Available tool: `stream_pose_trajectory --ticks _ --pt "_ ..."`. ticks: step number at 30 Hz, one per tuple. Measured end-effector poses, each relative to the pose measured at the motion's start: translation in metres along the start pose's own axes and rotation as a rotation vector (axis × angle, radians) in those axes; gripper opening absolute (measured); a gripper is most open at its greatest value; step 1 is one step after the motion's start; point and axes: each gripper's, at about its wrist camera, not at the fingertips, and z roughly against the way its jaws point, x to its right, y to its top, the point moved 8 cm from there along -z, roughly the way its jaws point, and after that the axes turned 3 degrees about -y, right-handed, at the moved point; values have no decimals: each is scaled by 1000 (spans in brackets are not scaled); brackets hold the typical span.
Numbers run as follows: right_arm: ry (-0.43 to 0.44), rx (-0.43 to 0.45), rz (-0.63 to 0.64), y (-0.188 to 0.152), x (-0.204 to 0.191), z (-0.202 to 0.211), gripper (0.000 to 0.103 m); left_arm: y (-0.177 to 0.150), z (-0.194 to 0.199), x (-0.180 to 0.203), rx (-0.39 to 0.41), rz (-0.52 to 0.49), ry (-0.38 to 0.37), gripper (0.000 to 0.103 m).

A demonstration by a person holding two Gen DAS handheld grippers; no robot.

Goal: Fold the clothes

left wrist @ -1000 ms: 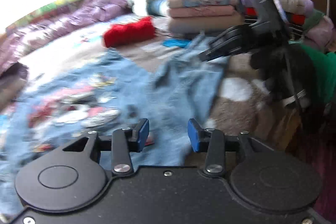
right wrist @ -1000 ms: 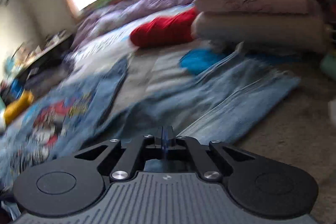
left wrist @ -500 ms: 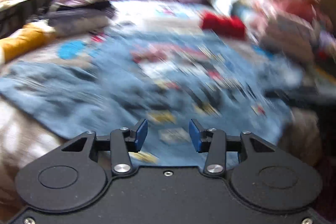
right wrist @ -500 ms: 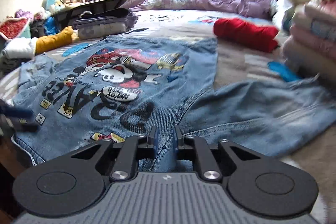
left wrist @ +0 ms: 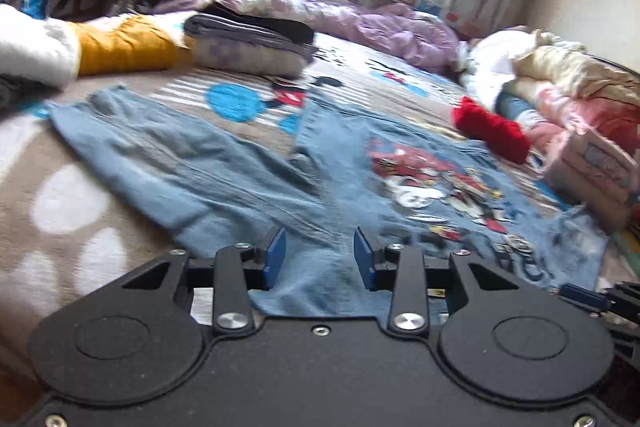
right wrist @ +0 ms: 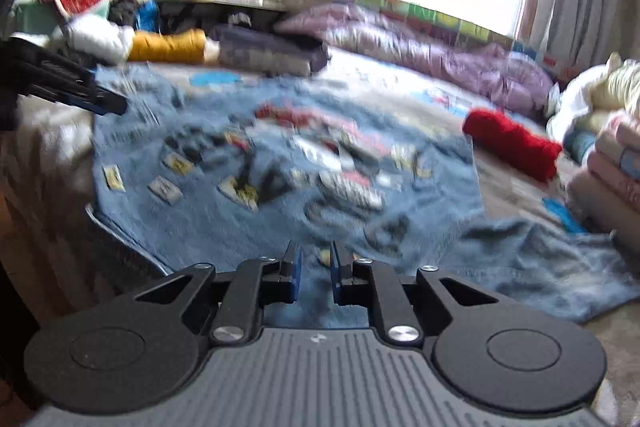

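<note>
We see a blue denim jacket (left wrist: 420,187) spread flat on the bed (left wrist: 72,187), printed back w/ cartoon patches facing up, one sleeve (left wrist: 172,151) stretched out to the left in the left wrist view. Our left gripper (left wrist: 316,259) hovers at the jacket's near hem, jaws partway apart & closing, denim seen behind the gap but pads not pressing it. Our right gripper (right wrist: 316,267) sits at the near hem too, narrow gap, nothing pinched as far as we can tell; view is blurred. Red rolled garment (left wrist: 492,131) lies past the jacket, near a stack of folded clothes (right wrist: 608,171) on the right. Folded grey pile (left wrist: 252,43) & mustard item (left wrist: 124,45) sit farther back
</note>
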Motion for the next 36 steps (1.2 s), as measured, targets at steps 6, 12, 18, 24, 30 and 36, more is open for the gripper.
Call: stream_pose_trajectory --ticks 6,12,18,24,30,36 --pt "47 -64 105 -13 -28 -5 18 7 1 -6 -16 -14 -14 36" --pt "66 -62 81 -17 -28 3 18 33 -27 -72 -24 19 158 35" --pt "59 -63 74 -22 -27 8 19 64 -22 -151 51 96 369 24" --pt "37 -61 86 -26 -28 14 20 78 -11 -154 131 123 315 39" --pt "23 -25 84 -23 -26 26 20 65 -30 -56 82 -126 116 51" --pt "-25 67 5 -13 -6 43 20 24 -40 62 7 -305 -132 51"
